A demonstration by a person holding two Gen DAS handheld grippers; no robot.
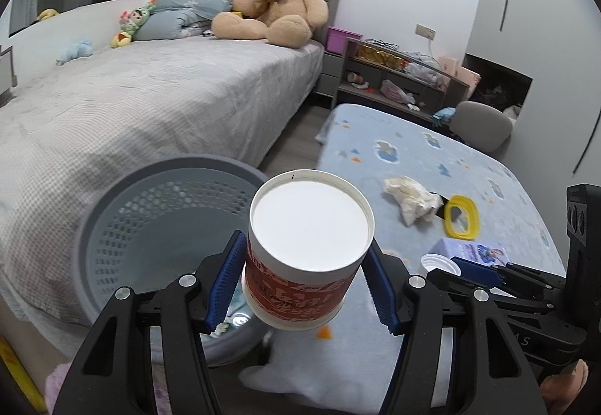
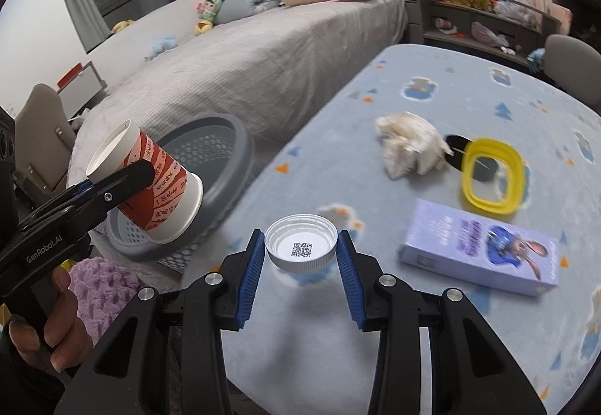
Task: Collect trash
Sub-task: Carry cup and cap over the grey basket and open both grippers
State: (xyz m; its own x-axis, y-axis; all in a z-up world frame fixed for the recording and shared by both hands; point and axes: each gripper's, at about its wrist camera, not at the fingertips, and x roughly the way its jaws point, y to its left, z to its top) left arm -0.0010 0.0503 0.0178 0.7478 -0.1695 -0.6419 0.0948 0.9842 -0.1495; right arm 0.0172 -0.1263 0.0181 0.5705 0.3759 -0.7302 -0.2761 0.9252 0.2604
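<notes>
Left wrist view shows the left gripper [image 1: 306, 278] clamped on a red and white paper cup [image 1: 308, 249], one blue pad on each side of its wall, the white bottom of the cup turned toward the camera. The cup's long axis runs forward along the fingers and tilts down, so its open mouth faces away, toward the floor. Just beyond and to the left of the cup sits the grey perforated basket [image 1: 112, 212], standing on the floor between the big bed [image 1: 150, 107] and the near left edge of the low bed with the blue patterned cover [image 1: 469, 159]. The cup hangs over the basket's right rim, so this hand is the nearer one to the drop.

Seen from the right wrist, the right gripper [image 2: 300, 261] pinches a white bottle cap [image 2: 300, 242] between its pads, hollow side up, above the near edge of the blue cover. The basket [image 2: 240, 152] lies to its left, past that edge, with the left gripper [image 2: 124, 182] and its cup [image 2: 150, 186] between. My judgement: the cup goes in first with a short reach left, and the cap must cross leftward over the edge after it.

Remaining on the cover, toward its middle, are a crumpled tissue [image 2: 409, 148], a yellow plastic ring [image 2: 492, 174] just right of it, and a purple box [image 2: 480, 249] nearer the gripper.
</notes>
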